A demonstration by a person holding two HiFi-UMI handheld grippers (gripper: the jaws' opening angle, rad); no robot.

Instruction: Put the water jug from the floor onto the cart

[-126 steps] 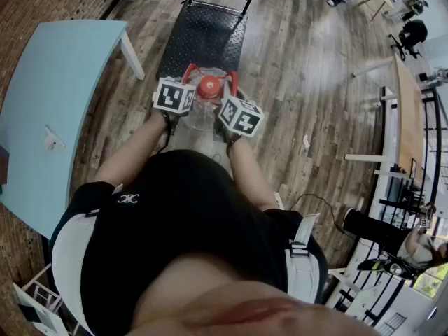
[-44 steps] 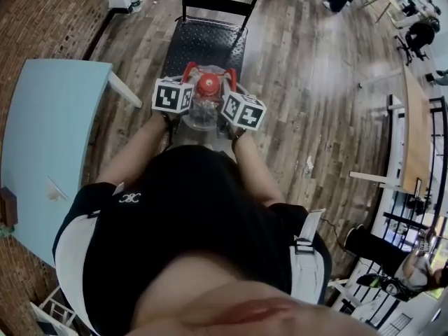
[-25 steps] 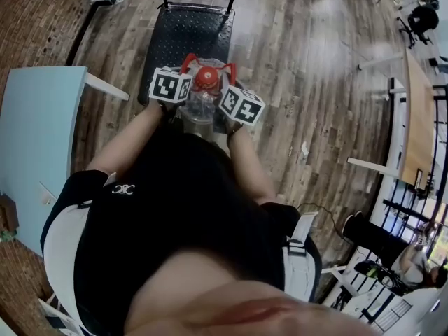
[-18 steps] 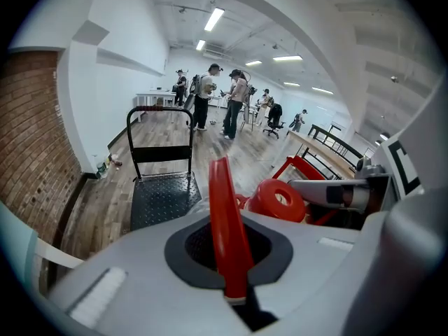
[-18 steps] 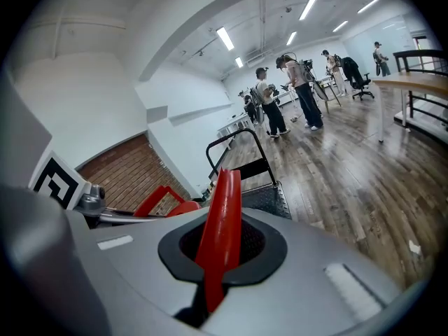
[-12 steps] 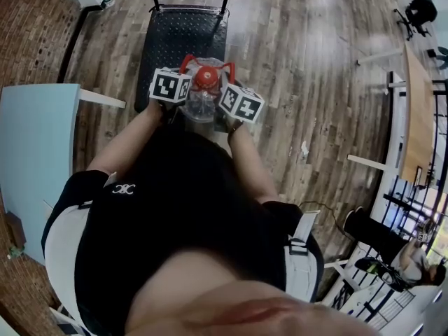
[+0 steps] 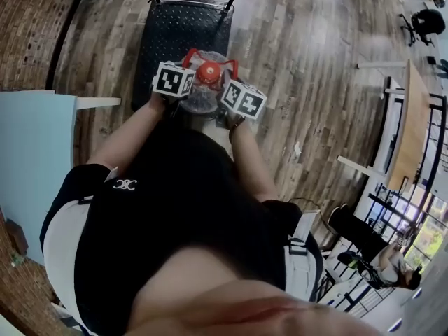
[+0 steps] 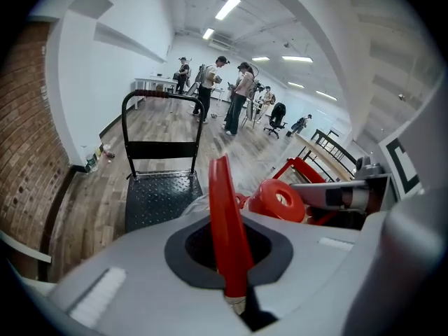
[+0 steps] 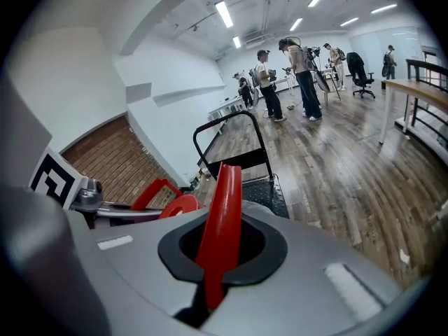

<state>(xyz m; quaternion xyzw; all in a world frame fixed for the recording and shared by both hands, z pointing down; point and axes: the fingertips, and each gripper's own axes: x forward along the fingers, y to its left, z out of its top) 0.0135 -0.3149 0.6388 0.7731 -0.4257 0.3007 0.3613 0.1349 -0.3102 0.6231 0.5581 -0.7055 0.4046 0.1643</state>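
- Jaws of the left gripper [image 8: 224, 219] and right gripper [image 9: 220, 222] are closed tight with nothing between them. Together they squeeze the water jug [image 7: 201, 98] from nine and three o'clock, clear of the floor [image 7: 301, 61].
- The cart [image 7: 164, 30], at twelve o'clock, has drawn nearer, and the jug now shows over its near end.
- Likely only the lowering remains.

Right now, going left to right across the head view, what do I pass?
Light blue table → left hand-held gripper → red cap of the water jug → right hand-held gripper → wooden table.
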